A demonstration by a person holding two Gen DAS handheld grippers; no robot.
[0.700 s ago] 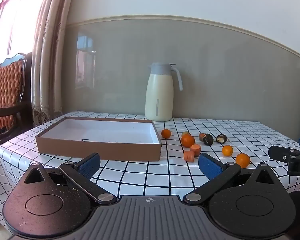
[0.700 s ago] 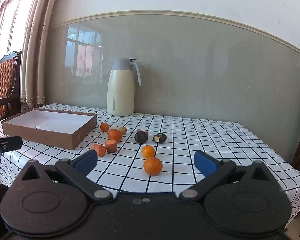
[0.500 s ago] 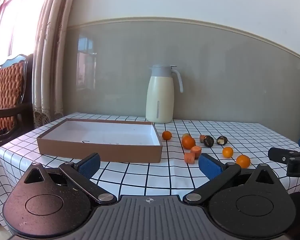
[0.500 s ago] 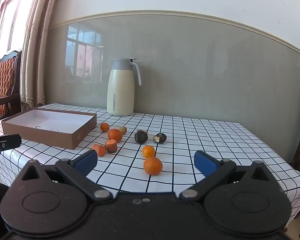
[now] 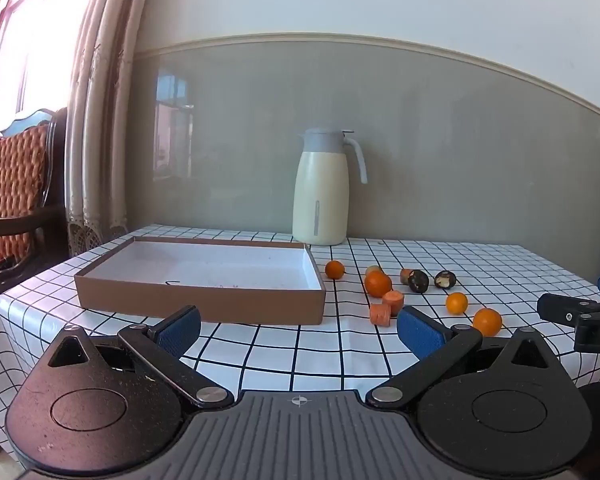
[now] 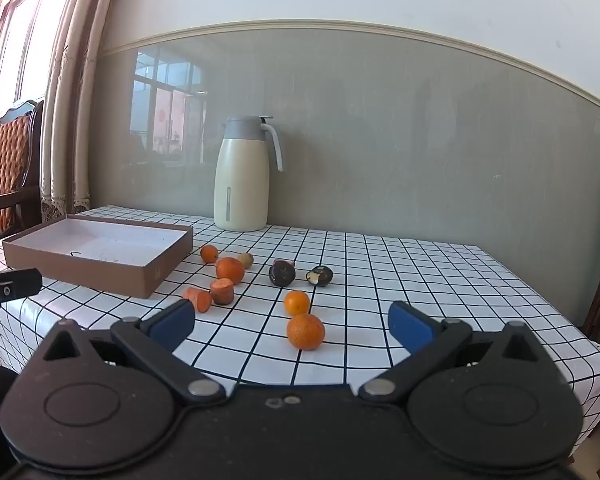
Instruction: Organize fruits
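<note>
The left tongs (image 5: 298,330) stand wide open with nothing between their blue pads (image 5: 179,330), held low over the near edge of the worktop (image 5: 284,360). The right tongs (image 6: 290,326) are just as wide open and hold nothing — the nearest orange (image 6: 305,331) lies on the checked cloth in line with the gap, ahead of the pads and apart from them.

Just past that orange sits a smaller orange (image 6: 297,303), and to its left two cut carrot pieces (image 6: 212,296) lie close together. Behind the carrots is a larger orange (image 6: 230,270) with a small yellowish fruit (image 6: 245,260) beside it, and another little orange (image 6: 209,253) lies near the box's right wall. Two dark fruits (image 6: 282,273) rest to the right of these, one of them split so its pale inside shows (image 6: 319,276). A further piece behind the dark fruits is too hidden to name.

The brown box (image 5: 200,304) sits toward the left side of the worktop, its white inside holding no fruit — every fruit lies on the cloth to its right. At the far edge, against the grey wall panel, stands a cream jug (image 5: 321,192) with a grey lid. A chair (image 5: 12,184) and a curtain (image 5: 96,120) are off the left edge.
</note>
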